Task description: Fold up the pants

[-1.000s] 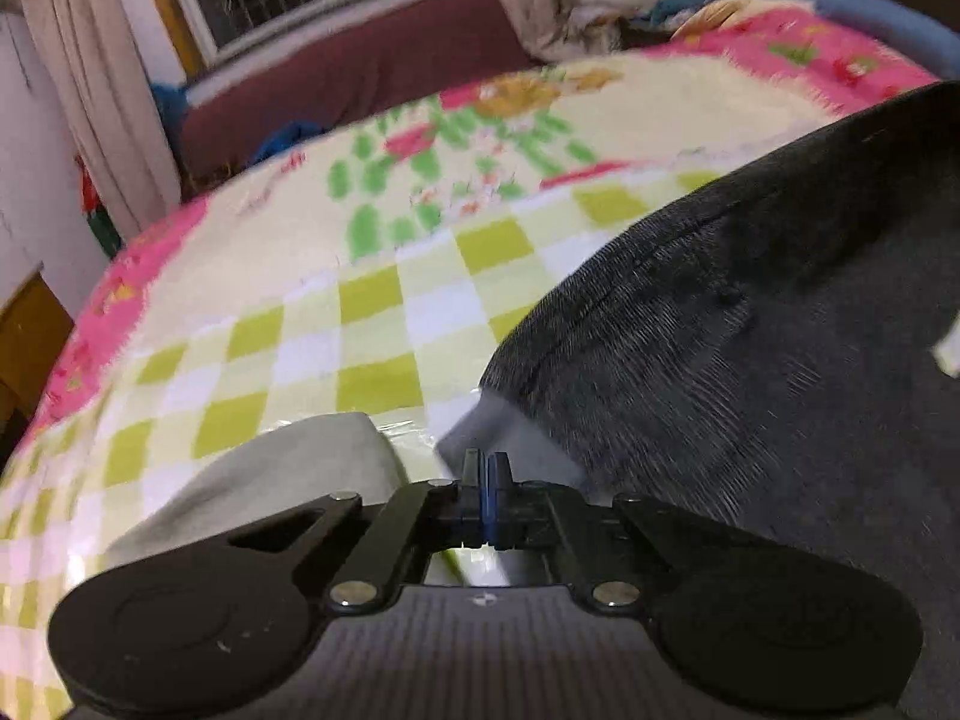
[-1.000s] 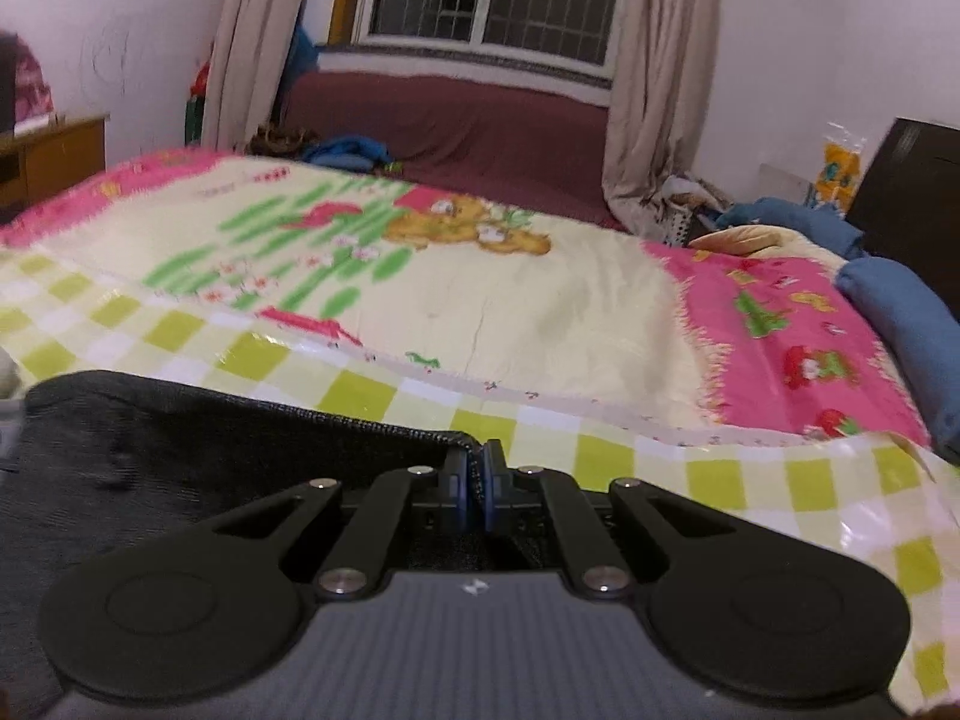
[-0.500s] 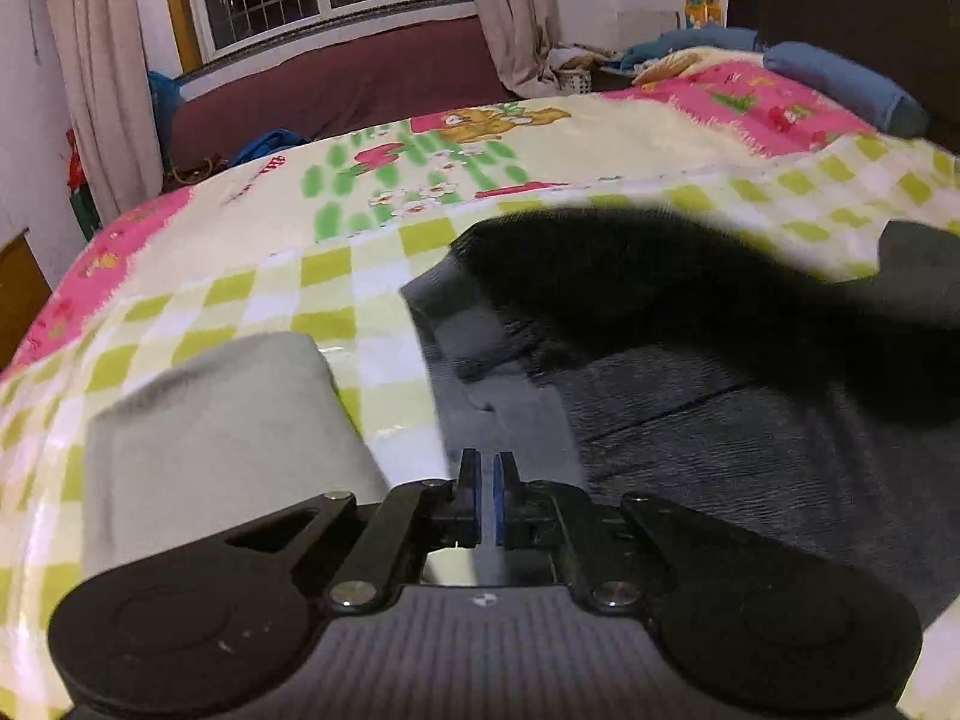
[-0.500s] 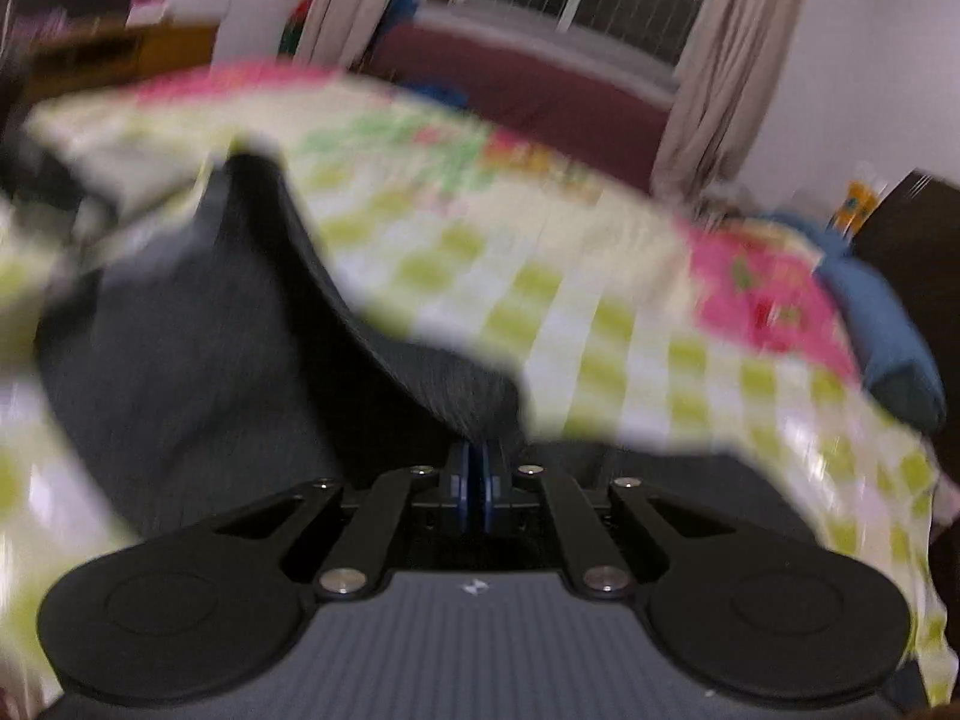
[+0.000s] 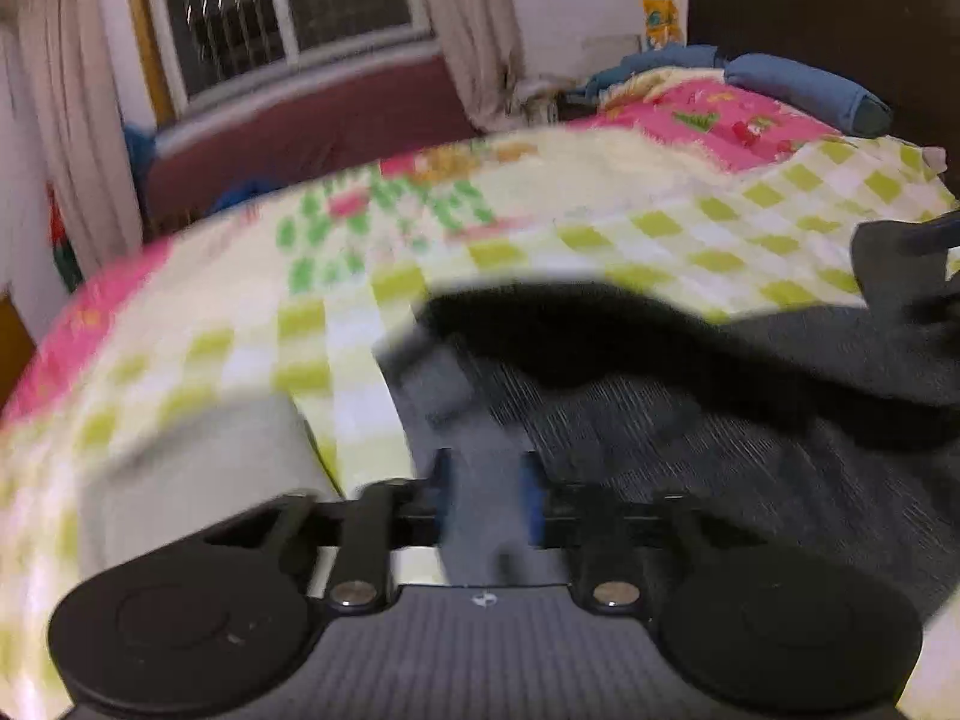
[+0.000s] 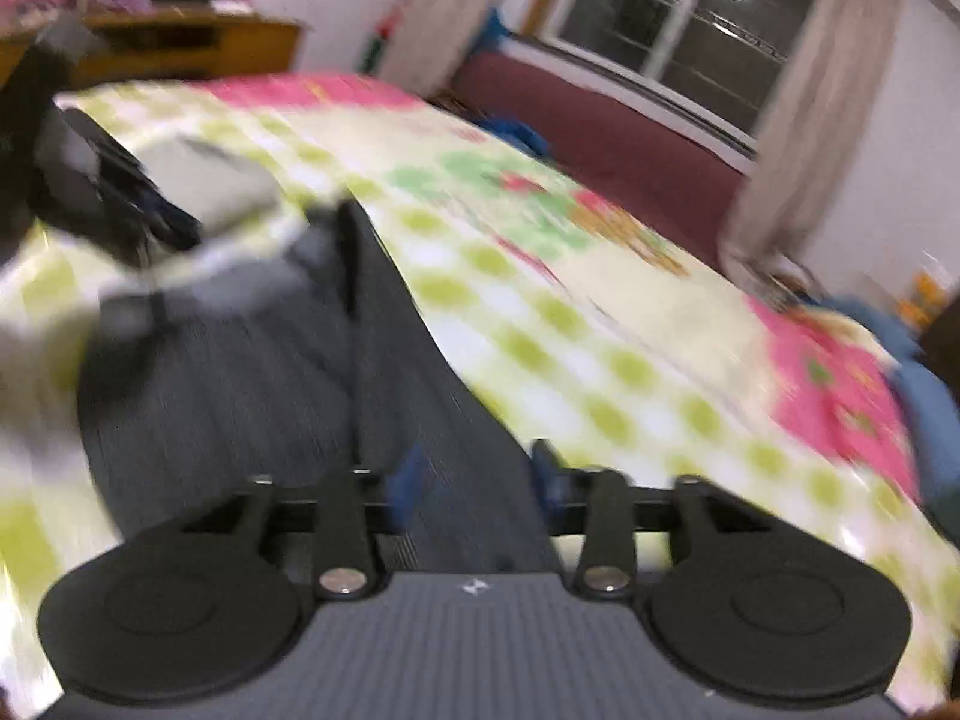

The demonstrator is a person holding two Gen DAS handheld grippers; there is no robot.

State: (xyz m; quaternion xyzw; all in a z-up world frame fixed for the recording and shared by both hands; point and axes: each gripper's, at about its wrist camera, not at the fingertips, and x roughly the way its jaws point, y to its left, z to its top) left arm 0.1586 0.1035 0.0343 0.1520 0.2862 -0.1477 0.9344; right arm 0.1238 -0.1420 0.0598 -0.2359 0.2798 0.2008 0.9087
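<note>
Left gripper [image 5: 489,495]: its jaws have just been opening. Its blue pads now stand apart with gray cloth between them, and they do not look to be pinching it.
Right gripper [image 6: 474,483]: its jaws have just been opening too. The pants run between its blue pads, and there is a gap on each side.
What changed: a second ago both grippers were squeezed shut at the edge of the pants. Now both have let go.
Pants [image 5: 690,450]: dark gray. They lie on the checked bed cover [image 5: 288,324], just in front of both grippers. A far part is folded over toward us, with a dark shadow under it.
What that means: I think one fold has just been laid down. The pants may still need another fold to be small and neat.
Pants, counted: one pair.
Grippers, counted: two. The right one also shows at the right edge of the left camera's view.
Light gray cloth [image 5: 198,468]: one folded piece, just beside the pants on their left.
Blue pillow [image 5: 804,90]: one, far back by the dark headboard [image 5: 828,6].
Window [image 6: 684,18]: one, with a curtain on each side.
Blur: both views are smeared, so small things are hard to tell.
</note>
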